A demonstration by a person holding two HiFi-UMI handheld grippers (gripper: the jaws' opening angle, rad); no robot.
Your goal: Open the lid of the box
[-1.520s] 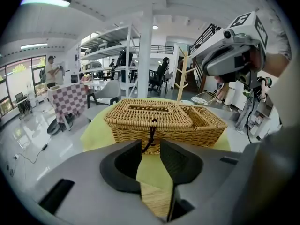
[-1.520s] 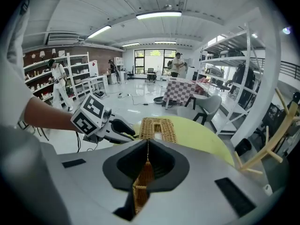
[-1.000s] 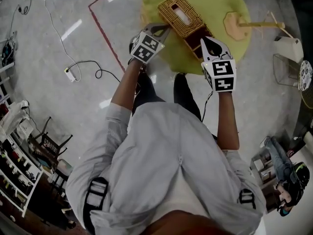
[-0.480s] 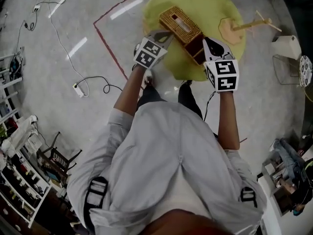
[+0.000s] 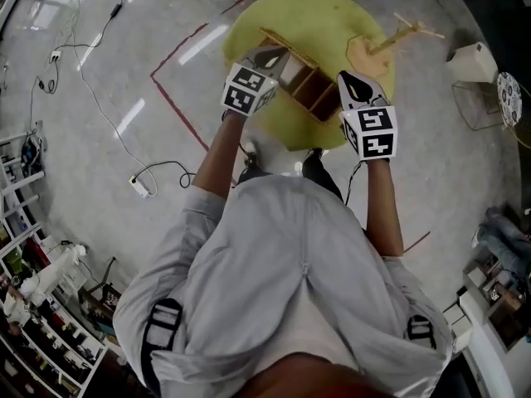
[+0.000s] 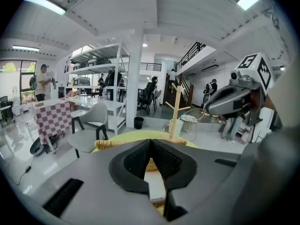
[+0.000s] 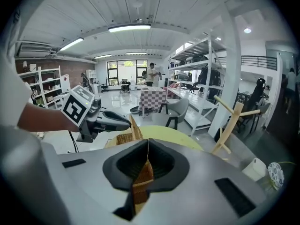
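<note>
- A round yellow table (image 5: 332, 11) is standing on a grey shiny floor (image 5: 83, 164), where a red tape line (image 5: 178, 110) is running past the table's left side. Behind it, the gripper views are showing a big hall with white metal shelving (image 6: 98, 60) and a grey chair (image 6: 91, 125).
- The wicker box (image 5: 315, 89) is sitting on the near part of the table, between the two grippers. Its brown compartments are showing open from above.
- The lid (image 7: 135, 126) is standing raised, almost on its edge, at the left side of the box.
- The left gripper (image 6: 151, 144) is clenching the lid, and its jaws are lying nearly together with the woven rim between them.
- The right gripper (image 7: 147, 146) is grasping the right end wall of the box, with its jaws pressing on the brown panel.
- A branched wooden stand (image 5: 390, 41) is standing on the table at the right, apart from the box.
</note>
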